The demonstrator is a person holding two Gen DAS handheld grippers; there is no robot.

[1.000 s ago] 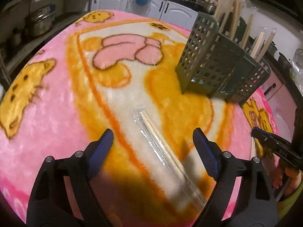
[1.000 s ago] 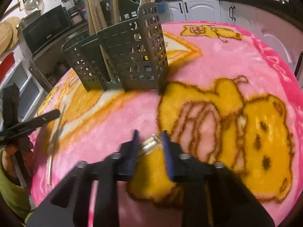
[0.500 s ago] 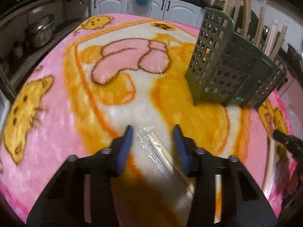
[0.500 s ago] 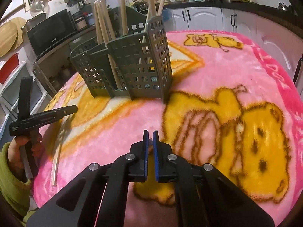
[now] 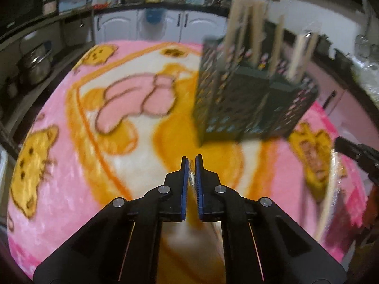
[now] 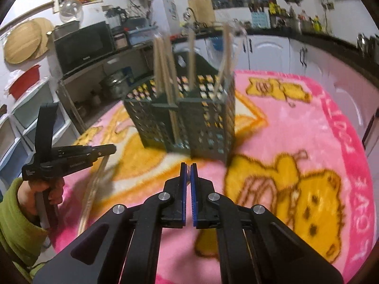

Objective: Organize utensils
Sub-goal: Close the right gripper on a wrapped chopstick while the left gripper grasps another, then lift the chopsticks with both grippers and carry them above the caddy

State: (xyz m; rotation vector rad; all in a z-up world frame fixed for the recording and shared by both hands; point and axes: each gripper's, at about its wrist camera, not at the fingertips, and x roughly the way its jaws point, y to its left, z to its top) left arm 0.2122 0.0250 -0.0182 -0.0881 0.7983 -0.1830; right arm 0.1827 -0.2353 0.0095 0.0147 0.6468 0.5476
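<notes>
1. Over the pink blanket (image 5: 71, 165) on the bench, grips a wrapped chopstick pair (image 6: 94, 184) in the left claw (image 5: 192, 165), pads clenched on the clear sleeve.
2. Seen from the right wrist, hangs that pair slanting down from the claw tip, apparently clear of the blanket, though blur leaves the lower end uncertain.
3. Marks a change from half a second back: then straddled the pair with pads apart while it lay flat on the blanket; now closed and raised.
4. Grips a second wrapped pair (image 5: 328, 203) in the right claw (image 6: 188, 168), pads almost together with a sliver of wrapper between, as they already were half a second ago.
5. Shows that second pair, from the left wrist, dangling near the blanket's right edge.
6. Faces the green holder (image 5: 236, 108) from both sides; stands upright mid-blanket, ahead of both claws and touching neither.
7. Already carries several upright sticks (image 6: 163, 71) in its compartments; cannot tell which compartment has most room.
8. Blurs heavily in both views, so probably on the move towards the holder.
9. Means pick-up is done on both sides; leaves the carry and the drop-in.
10. Calls next for tipping each pair upright and setting its lower end over an opening before letting go.
11. Risks a slip, given the slick sleeve and a grip near one end; could also snag the rim or knock the standing sticks.
</notes>
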